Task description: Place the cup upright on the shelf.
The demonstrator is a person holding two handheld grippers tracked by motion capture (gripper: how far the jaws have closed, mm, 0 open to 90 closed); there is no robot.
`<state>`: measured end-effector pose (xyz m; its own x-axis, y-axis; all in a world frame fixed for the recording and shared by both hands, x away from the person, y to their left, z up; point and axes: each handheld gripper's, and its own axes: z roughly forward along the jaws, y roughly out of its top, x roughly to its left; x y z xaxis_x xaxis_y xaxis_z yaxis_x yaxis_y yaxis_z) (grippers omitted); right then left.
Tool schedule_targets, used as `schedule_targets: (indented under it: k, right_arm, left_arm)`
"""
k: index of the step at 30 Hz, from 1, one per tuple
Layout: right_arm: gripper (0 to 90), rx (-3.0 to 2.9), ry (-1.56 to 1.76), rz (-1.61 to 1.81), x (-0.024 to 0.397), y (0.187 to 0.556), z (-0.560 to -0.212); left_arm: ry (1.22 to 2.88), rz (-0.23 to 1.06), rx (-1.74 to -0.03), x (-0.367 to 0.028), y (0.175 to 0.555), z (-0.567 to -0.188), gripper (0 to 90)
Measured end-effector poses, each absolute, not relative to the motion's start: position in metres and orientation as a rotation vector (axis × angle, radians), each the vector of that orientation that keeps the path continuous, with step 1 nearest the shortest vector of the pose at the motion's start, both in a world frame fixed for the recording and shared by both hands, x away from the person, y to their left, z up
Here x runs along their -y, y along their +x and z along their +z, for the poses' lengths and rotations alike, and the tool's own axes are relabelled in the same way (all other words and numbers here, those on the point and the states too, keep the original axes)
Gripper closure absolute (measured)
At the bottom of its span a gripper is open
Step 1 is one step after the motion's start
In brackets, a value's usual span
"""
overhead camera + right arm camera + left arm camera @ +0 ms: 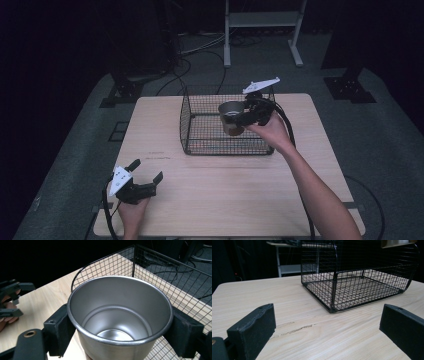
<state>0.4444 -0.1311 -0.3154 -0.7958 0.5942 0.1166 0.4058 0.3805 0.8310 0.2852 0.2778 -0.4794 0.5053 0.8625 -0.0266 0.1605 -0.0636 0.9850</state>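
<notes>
A steel cup (231,111) (120,315) hangs upright and empty above the black wire basket (200,131) (362,287) (155,272), over its right half. My right gripper (239,116) (120,332) is shut on the steel cup, one black jaw on each side of its wall just under the rim. My left gripper (146,171) (327,332) rests low over the table's front left corner, open, nothing between its jaws. It faces the basket's near corner.
The wooden table (220,195) carries the basket at its back middle. A faint scratch (294,329) marks the wood just ahead of the left gripper. Dark floor with cables (200,47) and a white stand (262,20) lies behind the table.
</notes>
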Motion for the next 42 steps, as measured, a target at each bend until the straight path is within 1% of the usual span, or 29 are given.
schedule_targets:
  k: [21, 30, 42]
  right_arm:
    - [17.9, -2.461, 1.004, 1.307, 0.108, 0.497, -0.332]
    - [17.9, -2.472, 1.038, 1.272, 0.096, 0.513, -0.340]
    - [17.8, -2.491, 1.102, 1.244, 0.096, 0.531, -0.362]
  left_arm:
    - [1.565, 0.734, -0.909, -0.278, 0.285, -0.479, 0.0]
    - [1.567, 0.731, -0.907, -0.277, 0.285, -0.479, 0.0]
    - [1.570, 0.736, -0.902, -0.277, 0.285, -0.479, 0.0]
